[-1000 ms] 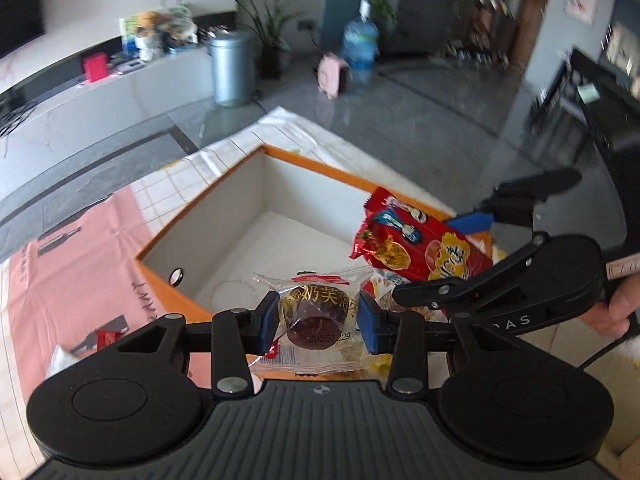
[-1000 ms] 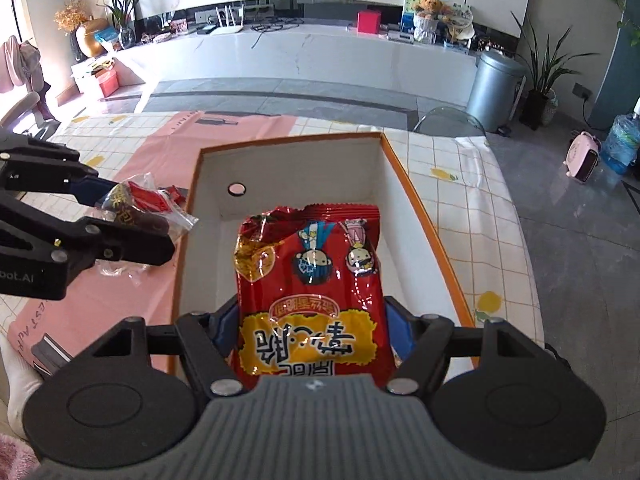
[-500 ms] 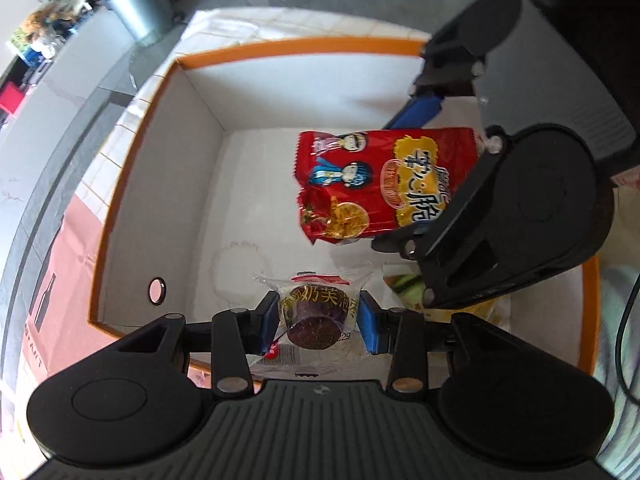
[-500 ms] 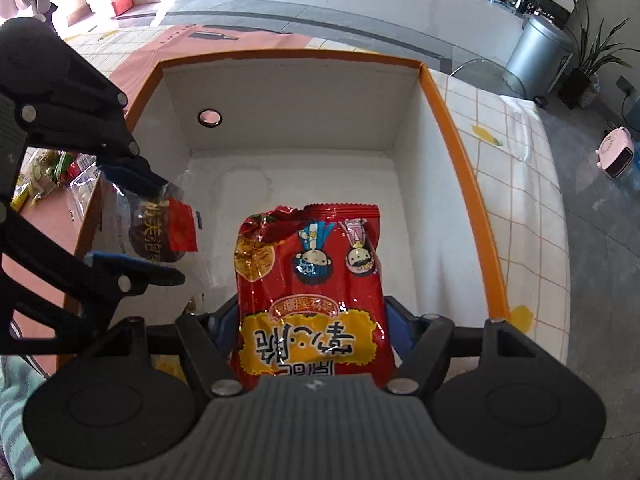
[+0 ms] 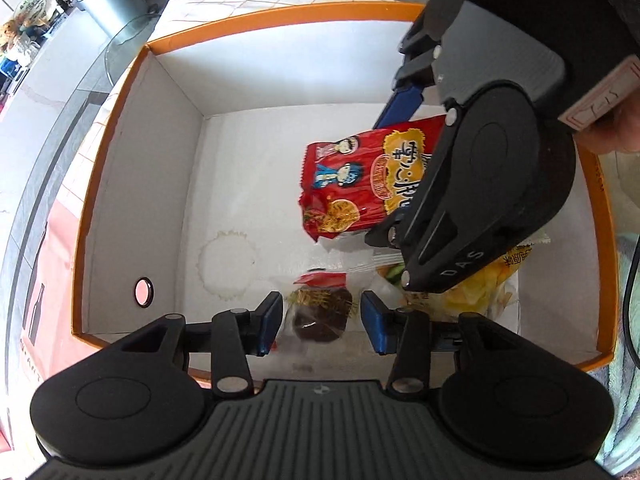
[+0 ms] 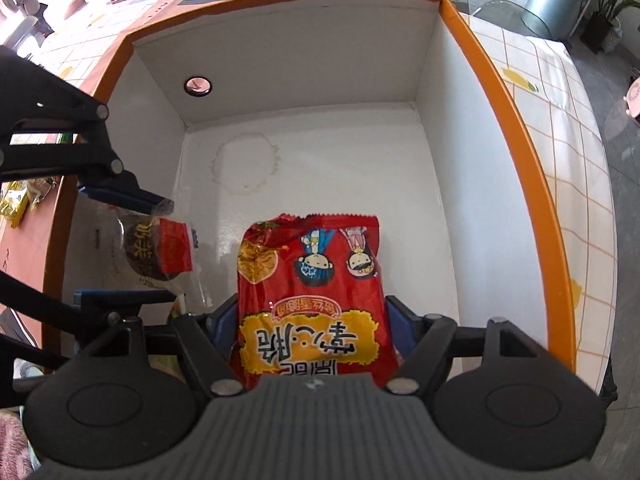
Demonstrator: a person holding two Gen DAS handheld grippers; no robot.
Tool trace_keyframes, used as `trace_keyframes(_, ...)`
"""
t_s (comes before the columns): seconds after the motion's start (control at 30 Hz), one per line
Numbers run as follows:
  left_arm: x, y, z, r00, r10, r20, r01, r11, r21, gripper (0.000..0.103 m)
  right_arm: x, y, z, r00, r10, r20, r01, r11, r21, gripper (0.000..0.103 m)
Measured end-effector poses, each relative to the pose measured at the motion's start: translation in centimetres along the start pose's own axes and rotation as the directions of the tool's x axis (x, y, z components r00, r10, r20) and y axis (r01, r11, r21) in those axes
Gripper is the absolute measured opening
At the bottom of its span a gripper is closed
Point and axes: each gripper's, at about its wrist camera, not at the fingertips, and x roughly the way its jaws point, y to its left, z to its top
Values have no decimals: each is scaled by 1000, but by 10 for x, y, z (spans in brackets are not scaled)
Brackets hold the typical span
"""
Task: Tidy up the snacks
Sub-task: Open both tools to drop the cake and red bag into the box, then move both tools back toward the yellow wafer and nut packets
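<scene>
Both grippers point steeply down into the white box point(image 5: 132, 168) with the orange rim. The left gripper point(image 5: 320, 322) has just been opening its fingers: the blue pads point(image 5: 269, 322) now stand clear of the small clear-wrapped dark cake point(image 5: 320, 316), which sits between them with a gap on each side, low in the box's near corner. The wrapper carries gold characters on the dark round and a red strip at one end; the characters are too small to read with certainty. In the right wrist view the same cake point(image 6: 160, 250) lies between the left fingers, red strip toward the box's middle. The right gripper point(image 6: 312, 320) is clamped on the red snack bag point(image 6: 310, 280), its fingers pressing the bag's two long edges near the yellow-labelled end. The bag's long axis runs along the fingers, and its crimped free end points away from the gripper toward the box's floor. It bears two cartoon children and large Chinese characters on a yellow patch. A yellow snack packet point(image 5: 484, 284) lies beneath the right gripper point(image 5: 472, 184), beside the cake.
</scene>
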Motion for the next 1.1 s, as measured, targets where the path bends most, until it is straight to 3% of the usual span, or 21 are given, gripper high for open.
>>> trace_keyframes(0.13,-7,4,-2,999,8,32,-7,999,-38,65,-3,-2,4,1000,7,7,-8,1000,28,73)
trace_keyframes(0.37,-32,0,-8,995,27,92,-22,998,-55,67,-15,9,-2,1000,-21,13,20,999,34,75)
trace_keyframes(0.43,-42,-2,-13,992,47,121,-39,997,-67,67,-24,9,-5,999,-33,22,32,998,45,80)
trace_keyframes(0.7,-83,-13,-32,974,114,195,-92,989,-118,67,-54,25,-11,995,-76,69,72,996,56,80)
trace_keyframes(0.9,-115,-18,-61,955,157,250,-108,974,-201,67,-85,49,-31,986,-94,139,85,994,70,80)
trace_keyframes(1.1,-143,-13,-104,935,220,278,-120,934,-337,67,-115,83,-46,961,-89,262,66,993,94,79)
